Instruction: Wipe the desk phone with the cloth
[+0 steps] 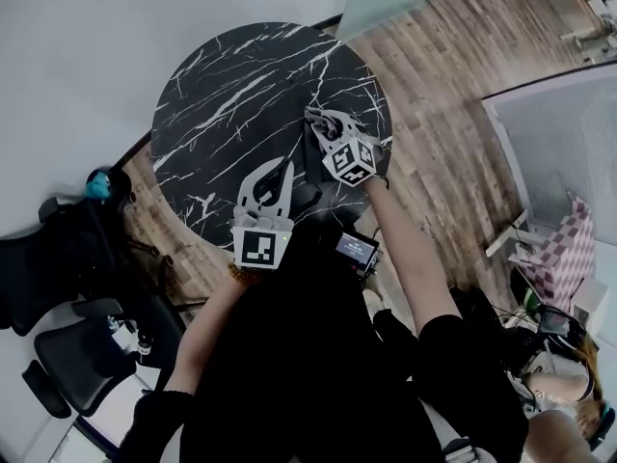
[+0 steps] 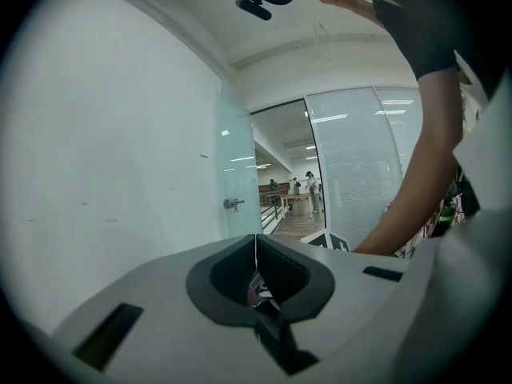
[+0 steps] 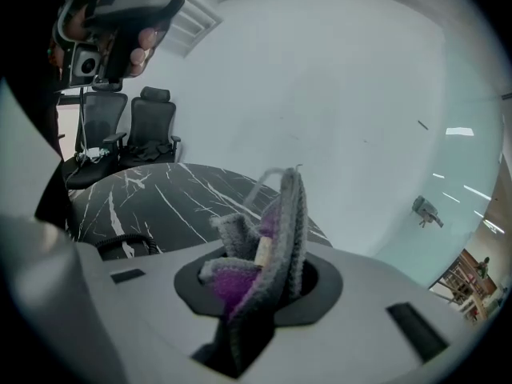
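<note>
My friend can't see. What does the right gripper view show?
The jaws of the right gripper are shut on a grey and purple cloth. Behind it are a black marble table and two black office chairs by a white wall.

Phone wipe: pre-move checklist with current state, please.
1. Cloth held: ok. The right gripper has its jaws shut on the cloth.
2. Free cloth to wipe with: ok. Folds stick out past the jaws.
3. Left gripper free: ok. Its jaws are together with nothing held.
4. Phone located: cannot tell. Only a coiled cord shows on the table; the phone body cannot be made out.
5. Cloth aimed at the phone: not ok. The right gripper view looks across the table at the wall.
6. Left gripper ready to steady the phone: not ok. Its view shows the wall and a glass door, not the table.
</note>
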Motion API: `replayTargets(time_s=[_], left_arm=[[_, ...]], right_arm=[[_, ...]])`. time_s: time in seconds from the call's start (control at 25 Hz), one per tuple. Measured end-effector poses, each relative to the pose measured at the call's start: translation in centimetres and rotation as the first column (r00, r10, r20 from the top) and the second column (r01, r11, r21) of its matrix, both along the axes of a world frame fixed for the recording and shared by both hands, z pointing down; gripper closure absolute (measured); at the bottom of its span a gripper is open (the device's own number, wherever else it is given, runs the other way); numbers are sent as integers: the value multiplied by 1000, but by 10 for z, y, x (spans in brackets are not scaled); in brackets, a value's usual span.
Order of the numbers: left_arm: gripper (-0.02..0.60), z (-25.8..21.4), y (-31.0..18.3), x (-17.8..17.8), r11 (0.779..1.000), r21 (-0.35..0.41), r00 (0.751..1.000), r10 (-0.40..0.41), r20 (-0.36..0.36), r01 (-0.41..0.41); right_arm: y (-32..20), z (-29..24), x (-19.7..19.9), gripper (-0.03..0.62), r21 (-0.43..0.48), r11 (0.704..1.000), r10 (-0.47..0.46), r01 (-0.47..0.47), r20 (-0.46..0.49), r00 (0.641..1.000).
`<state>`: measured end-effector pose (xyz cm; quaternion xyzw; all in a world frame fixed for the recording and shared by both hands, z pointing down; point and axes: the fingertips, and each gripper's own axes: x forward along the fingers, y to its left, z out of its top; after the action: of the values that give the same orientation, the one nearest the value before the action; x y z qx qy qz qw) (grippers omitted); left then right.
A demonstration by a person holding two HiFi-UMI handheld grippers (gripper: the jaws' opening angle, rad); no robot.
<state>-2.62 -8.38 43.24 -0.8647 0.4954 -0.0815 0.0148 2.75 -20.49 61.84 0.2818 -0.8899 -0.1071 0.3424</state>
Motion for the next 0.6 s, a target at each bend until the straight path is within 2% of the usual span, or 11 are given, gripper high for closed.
replayTargets(time_s=[0.28, 0.6], left_arm=[[566, 4, -1, -5, 1000, -11, 1000, -18, -8, 18], [566, 8, -1, 0, 1000, -17, 1000, -1, 11, 2]], right_arm=[[-3, 24, -12, 488, -61, 998, -23, 22, -24, 999], [1, 40, -14, 488, -108, 993, -41, 38, -28, 999]])
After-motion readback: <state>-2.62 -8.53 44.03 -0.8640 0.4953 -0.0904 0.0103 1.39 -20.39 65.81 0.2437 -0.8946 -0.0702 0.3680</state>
